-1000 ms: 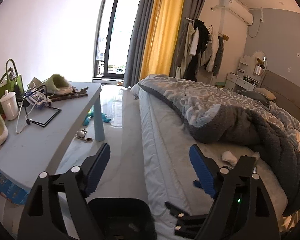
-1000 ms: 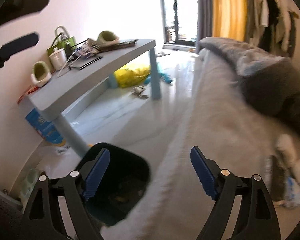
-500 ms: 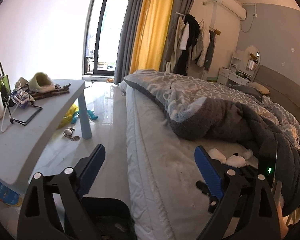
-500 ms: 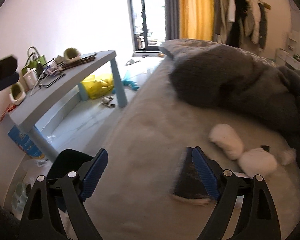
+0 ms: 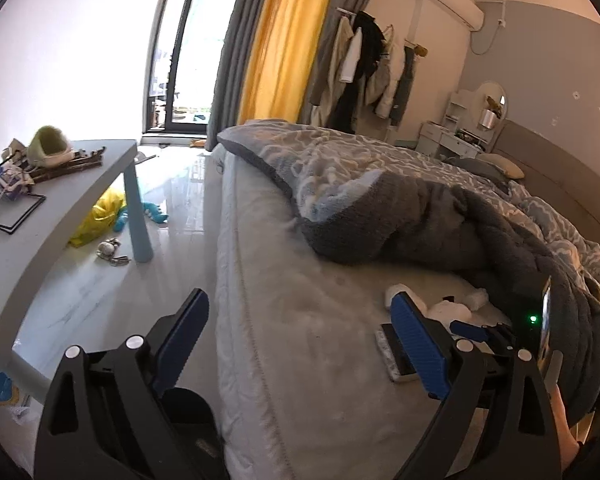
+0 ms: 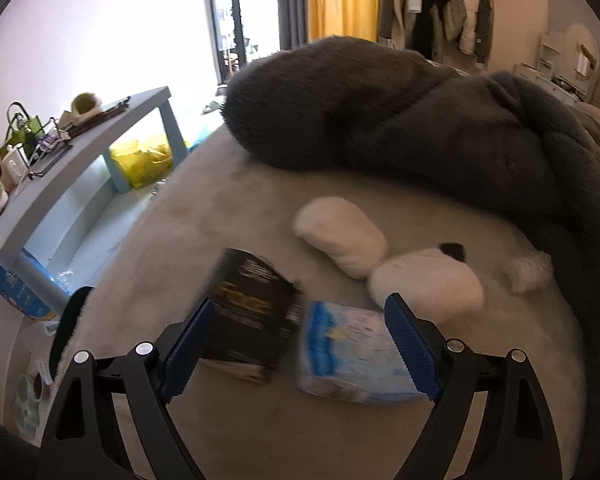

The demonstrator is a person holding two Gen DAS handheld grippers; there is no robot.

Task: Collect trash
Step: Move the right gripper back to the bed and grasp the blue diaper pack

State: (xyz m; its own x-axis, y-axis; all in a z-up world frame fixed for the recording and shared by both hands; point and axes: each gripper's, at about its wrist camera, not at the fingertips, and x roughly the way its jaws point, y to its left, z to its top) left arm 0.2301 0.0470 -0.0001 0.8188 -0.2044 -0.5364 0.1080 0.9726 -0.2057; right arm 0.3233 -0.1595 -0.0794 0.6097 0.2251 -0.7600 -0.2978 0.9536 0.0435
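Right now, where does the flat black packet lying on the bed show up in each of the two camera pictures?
Left wrist view: the flat black packet lies lower right on the pale mattress, partly hidden behind the right blue pad.
Right wrist view: the packet sits low and centre-left, just ahead of the open jaws, beside a blue-and-white wrapper.
Shared landmark: the rumpled dark grey blanket behind it.

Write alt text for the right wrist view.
The open right gripper hovers over a bed, with a black packet and a blue-and-white packet between its fingers. Two white socks lie beyond, by a grey blanket.
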